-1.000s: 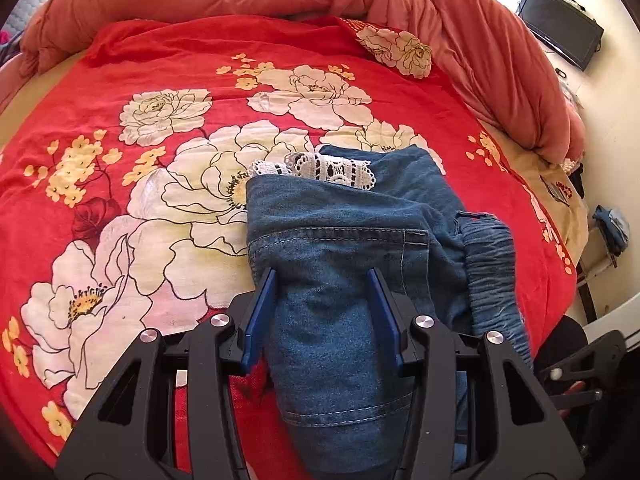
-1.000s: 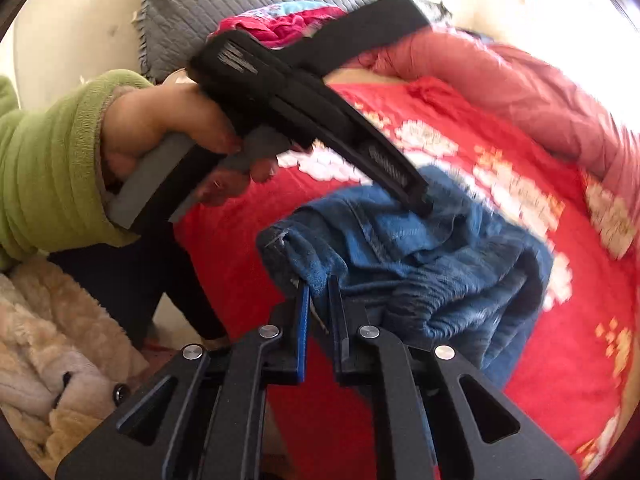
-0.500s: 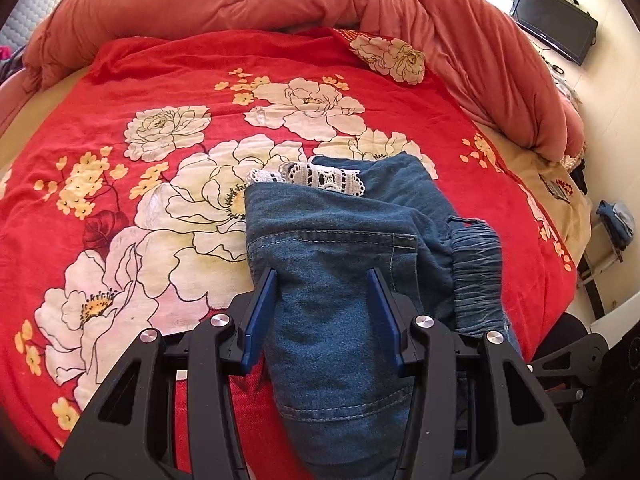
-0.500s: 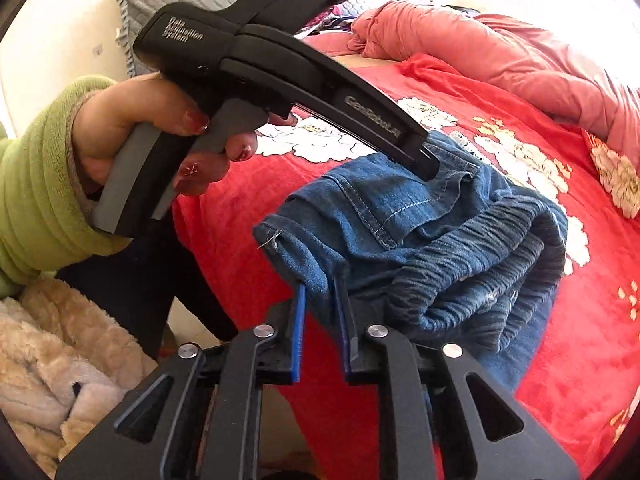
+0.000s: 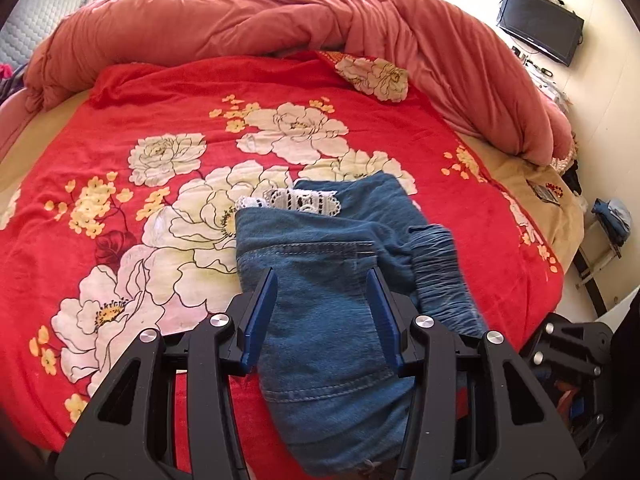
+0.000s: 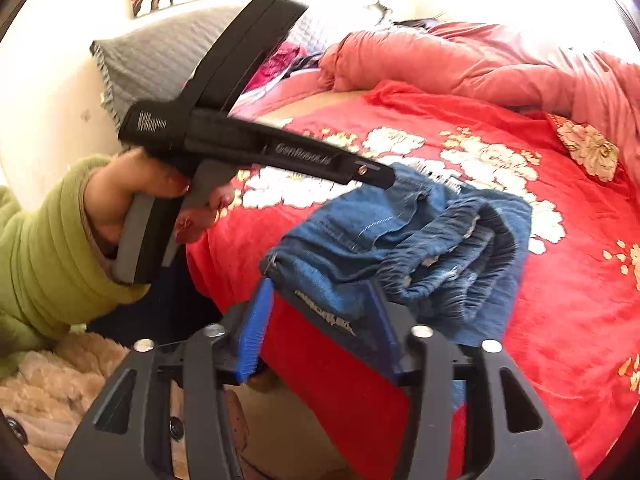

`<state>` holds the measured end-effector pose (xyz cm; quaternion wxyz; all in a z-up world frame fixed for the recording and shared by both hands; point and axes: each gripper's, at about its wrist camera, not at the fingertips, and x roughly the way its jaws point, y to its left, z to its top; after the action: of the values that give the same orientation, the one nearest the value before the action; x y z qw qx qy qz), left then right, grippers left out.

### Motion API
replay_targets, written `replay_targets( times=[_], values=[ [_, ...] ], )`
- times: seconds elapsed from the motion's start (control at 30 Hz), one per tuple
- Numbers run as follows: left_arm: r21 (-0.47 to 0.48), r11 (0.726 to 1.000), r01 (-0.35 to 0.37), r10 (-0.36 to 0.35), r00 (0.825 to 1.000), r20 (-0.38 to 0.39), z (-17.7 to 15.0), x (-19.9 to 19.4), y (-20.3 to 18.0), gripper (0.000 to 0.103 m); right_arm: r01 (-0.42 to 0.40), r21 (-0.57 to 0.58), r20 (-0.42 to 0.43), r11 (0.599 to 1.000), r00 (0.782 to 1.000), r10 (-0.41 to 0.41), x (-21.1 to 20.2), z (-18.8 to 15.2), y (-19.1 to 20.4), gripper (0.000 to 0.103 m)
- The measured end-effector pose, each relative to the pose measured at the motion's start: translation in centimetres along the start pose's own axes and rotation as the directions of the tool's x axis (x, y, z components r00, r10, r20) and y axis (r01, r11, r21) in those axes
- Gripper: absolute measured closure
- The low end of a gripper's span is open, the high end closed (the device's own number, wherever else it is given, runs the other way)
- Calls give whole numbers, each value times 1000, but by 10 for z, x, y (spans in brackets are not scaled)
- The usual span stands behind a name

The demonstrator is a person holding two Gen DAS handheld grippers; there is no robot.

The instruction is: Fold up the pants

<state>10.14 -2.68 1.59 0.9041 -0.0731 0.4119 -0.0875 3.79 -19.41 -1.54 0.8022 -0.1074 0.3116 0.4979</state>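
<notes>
On the red floral bedspread [image 5: 192, 92] lie the folded denim pants [image 5: 320, 272], near the bed's front edge. At the far left of the right wrist view a hand in a green sleeve [image 6: 44, 248] grips the handle of the left gripper [image 6: 384, 180], whose tip reaches over the denim; its fingers are hidden from that side, and its lettering is smeared by motion. In its own view the left gripper [image 5: 322, 308] has its jaws spread wide, one blue pad [image 5: 262, 312] on each side of the fold, with no clear contact on the cloth. The bundle's long axis runs from the front edge away toward the heaped pink duvet [image 5: 240, 24]; a strip of white lace [image 5: 296, 202] peeks out at the far end, and the gathered waistband [image 5: 440, 276] lies along the right side. The near end drops out of sight behind the gripper frame. Further right, the right gripper [image 6: 324, 300] has its jaws spread as well, with a blurred denim corner lying between the pads; whether either pad touches it cannot be told. A dark screen [image 5: 540, 24] hangs on the wall at far right.
</notes>
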Motion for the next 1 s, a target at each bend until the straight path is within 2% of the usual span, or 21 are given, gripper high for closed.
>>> replay_targets(
  times=[0.23,0.37,0.57,0.67,0.77,0.87,1.0],
  values=[
    [-6,1000,2,-2,1000,29,1,-13,-1,58,24,74,75,997,997,-30,-21,8,-9,38],
    [-10,1000,-2,3,999,48,2,-21,0,54,62,116,109,991,991,-75,-34,13,-14,32],
    [-7,1000,-28,28,997,77,1,-32,3,45,133,197,126,971,979,-160,-44,17,-33,20],
    [-8,999,-44,45,995,89,1,-36,7,43,168,245,117,955,973,-201,-43,20,-48,19],
    [-14,998,-54,55,994,97,-1,-39,11,40,216,275,106,937,962,-253,-44,24,-57,11],
    [-26,998,-60,62,993,97,-2,-40,15,35,255,297,101,920,950,-296,-44,30,-67,9],
    [-38,997,-69,72,993,98,-3,-40,21,30,344,291,70,893,923,-378,-39,39,-79,8]
  ],
)
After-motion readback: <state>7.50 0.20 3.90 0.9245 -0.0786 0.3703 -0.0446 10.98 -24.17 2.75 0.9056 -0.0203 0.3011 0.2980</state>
